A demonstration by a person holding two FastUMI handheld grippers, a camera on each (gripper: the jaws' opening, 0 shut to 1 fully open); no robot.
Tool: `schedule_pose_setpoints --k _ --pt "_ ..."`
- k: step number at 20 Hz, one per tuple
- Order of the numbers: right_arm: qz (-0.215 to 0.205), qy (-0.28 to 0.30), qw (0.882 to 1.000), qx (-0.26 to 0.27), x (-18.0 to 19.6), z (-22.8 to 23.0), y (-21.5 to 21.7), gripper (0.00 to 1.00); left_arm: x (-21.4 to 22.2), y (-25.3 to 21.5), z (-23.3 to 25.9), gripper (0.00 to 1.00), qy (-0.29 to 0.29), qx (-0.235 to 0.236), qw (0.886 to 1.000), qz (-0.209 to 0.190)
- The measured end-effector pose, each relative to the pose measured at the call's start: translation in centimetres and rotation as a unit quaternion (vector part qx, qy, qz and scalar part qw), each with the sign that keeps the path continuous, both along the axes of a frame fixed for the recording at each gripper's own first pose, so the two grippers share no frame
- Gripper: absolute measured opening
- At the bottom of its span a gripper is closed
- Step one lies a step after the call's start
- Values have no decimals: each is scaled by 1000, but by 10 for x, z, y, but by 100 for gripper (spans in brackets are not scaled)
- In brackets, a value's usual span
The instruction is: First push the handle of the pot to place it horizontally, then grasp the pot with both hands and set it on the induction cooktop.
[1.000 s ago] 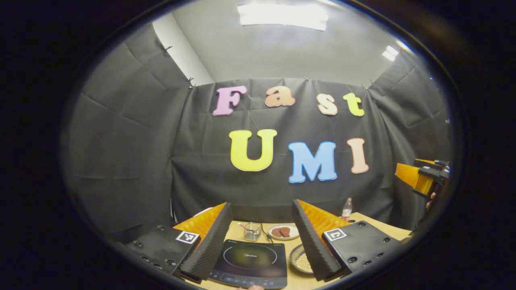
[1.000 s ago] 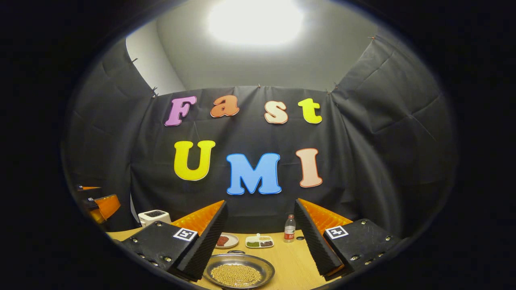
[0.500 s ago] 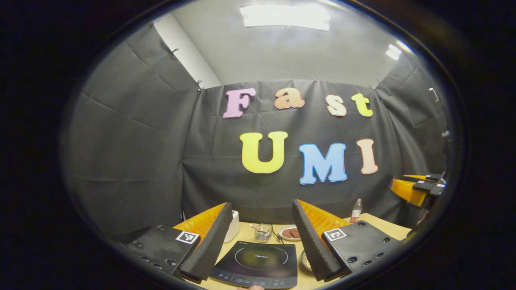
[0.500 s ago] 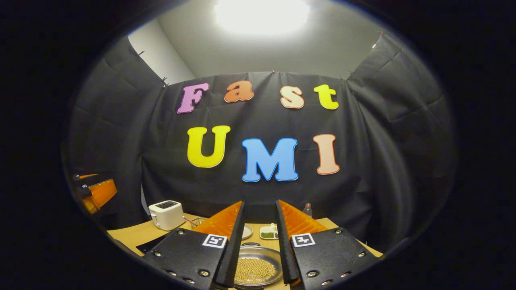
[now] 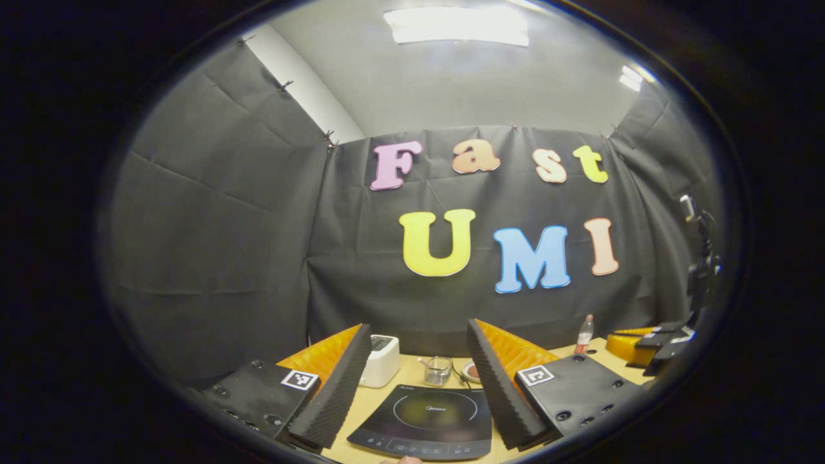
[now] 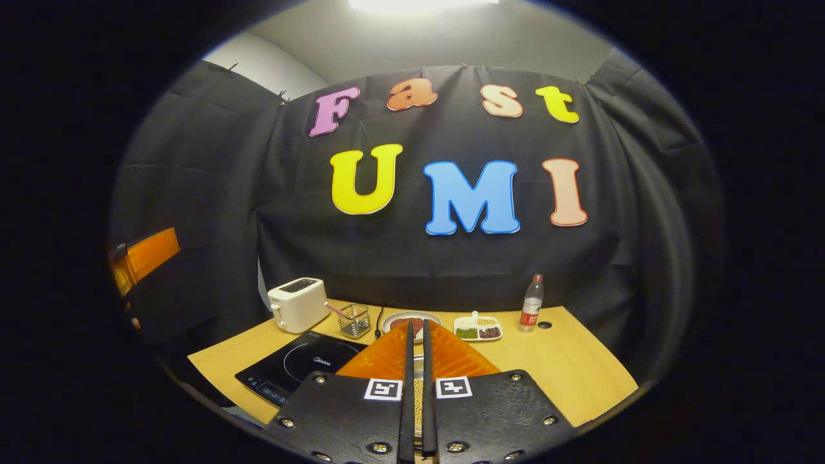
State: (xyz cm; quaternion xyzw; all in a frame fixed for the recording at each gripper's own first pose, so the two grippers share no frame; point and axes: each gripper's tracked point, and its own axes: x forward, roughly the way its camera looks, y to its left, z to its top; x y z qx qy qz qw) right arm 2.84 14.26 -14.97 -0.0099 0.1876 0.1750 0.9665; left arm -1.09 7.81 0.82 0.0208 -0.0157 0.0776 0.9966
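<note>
A wooden tabletop (image 6: 567, 361) spreads ahead of both grippers, with the black induction cooktop (image 5: 428, 422) lying bare just ahead of and between the spread, empty fingers of the left gripper (image 5: 416, 386), and a white toaster (image 6: 296, 304) beyond it. The right gripper (image 6: 417, 386) has its fingers nearly clenched with only a slit between them, grasping nothing, and through that slit shows a glimpse of the grain-filled pot (image 6: 417, 403) directly beneath it; its handle cannot be made out. Judging from this, nothing is done yet: the handle push and the two-handed lift remain, and the small writing on the cooktop is too small to read.
</note>
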Motion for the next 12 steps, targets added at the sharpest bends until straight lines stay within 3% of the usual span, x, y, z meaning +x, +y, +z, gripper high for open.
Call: schedule_pose_setpoints --k 2,12 --pt "22 34 999 -10 -7 -26 8 5 -1 4 -1 96 1 0 1000 6" --pt "82 179 980 -34 -38 -128 22 5 -13 16 -9 100 11 4 1000 29"
